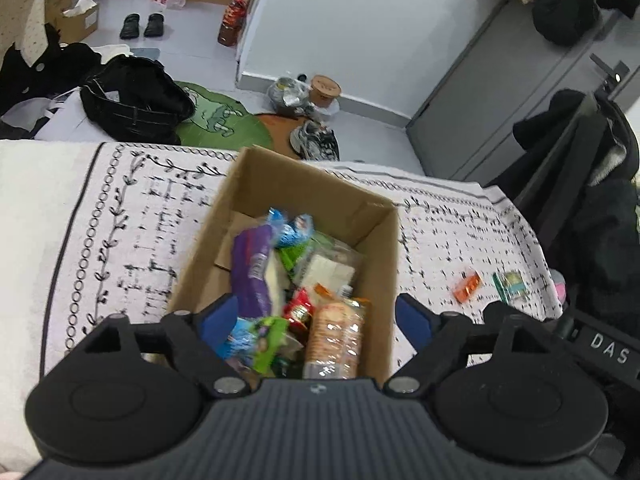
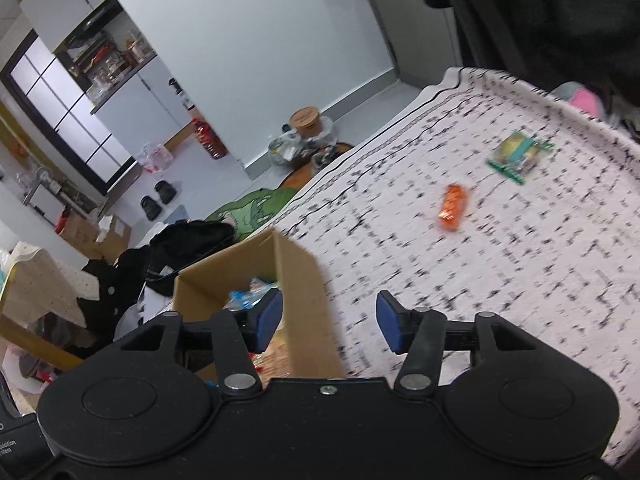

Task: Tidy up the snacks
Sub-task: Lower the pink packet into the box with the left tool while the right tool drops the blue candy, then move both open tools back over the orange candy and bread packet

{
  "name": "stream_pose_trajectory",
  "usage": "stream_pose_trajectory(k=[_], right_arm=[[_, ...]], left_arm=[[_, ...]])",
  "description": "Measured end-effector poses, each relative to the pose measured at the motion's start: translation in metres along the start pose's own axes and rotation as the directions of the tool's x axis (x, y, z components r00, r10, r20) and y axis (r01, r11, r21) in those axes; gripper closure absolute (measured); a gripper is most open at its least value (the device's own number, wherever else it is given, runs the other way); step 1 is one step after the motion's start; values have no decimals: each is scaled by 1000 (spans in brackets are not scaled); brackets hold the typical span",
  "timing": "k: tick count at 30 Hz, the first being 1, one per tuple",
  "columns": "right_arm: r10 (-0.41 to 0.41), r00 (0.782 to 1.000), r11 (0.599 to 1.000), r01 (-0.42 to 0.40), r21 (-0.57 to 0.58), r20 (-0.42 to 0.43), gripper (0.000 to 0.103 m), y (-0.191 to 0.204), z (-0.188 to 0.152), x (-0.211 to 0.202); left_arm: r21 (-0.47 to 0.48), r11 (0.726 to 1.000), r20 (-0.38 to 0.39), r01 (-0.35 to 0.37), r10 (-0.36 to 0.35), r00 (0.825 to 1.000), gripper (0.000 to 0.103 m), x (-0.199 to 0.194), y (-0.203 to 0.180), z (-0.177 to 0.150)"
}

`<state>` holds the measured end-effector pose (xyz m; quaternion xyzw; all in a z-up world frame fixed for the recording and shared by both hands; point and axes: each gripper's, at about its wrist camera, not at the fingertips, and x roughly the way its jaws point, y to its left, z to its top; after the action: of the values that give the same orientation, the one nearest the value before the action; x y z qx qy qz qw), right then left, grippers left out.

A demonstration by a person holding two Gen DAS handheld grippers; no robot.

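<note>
**Snack box filling up, two packets left out on the cloth**

Over the open cardboard box [image 1: 304, 200] hangs the left tool [image 1: 316, 316], blue pads spread wide with nothing pinched between them. Inside the box is a jumble of snacks: a purple packet [image 1: 252, 268], a clear-wrapped stack of round biscuits [image 1: 336, 336], a pale cracker pack [image 1: 328, 272], some blue and green wrappers (too blurry to read any labels).

The box sits on a white table cloth [image 1: 120, 220] printed with black marks and a vine border. Off to the box's right, well apart from it, an orange packet [image 2: 453, 207] and a green-edged packet [image 2: 518, 156] lie flat on the cloth, near each other but not touching.

The right tool [image 2: 329, 322] hovers beside the box's right wall, jaws partly spread and empty, its left pad over the box rim and its right pad over bare cloth.

Past the table edge, the floor holds a black bag [image 1: 136, 100], a green mat [image 1: 216, 120] and a sneaker [image 1: 316, 140].
</note>
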<state>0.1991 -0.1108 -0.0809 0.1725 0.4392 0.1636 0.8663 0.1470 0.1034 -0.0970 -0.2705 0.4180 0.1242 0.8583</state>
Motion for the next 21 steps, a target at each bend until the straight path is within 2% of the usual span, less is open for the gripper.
stream_pose_trajectory(k=[5,7,13,21], right_arm=[[-20,1000,1000,20,11,22,39,-23,11,-8],[-28,999,1000,28,15,30,33,-32,15,-10],[-57,996,998,57,7,67,17,-58,28,-20],[-83,993,996,84,-7,88,9,-89,44,-29]], left_arm=[[38,999,-13,-7,8,1000,14,3,-21,-5],[45,999,-4,-4,5,1000,13,3,-29,-7],[67,998,23,12,-13,1000,0,3,-55,-10],[110,994,47,11,-16,999,0,9,-84,-16]])
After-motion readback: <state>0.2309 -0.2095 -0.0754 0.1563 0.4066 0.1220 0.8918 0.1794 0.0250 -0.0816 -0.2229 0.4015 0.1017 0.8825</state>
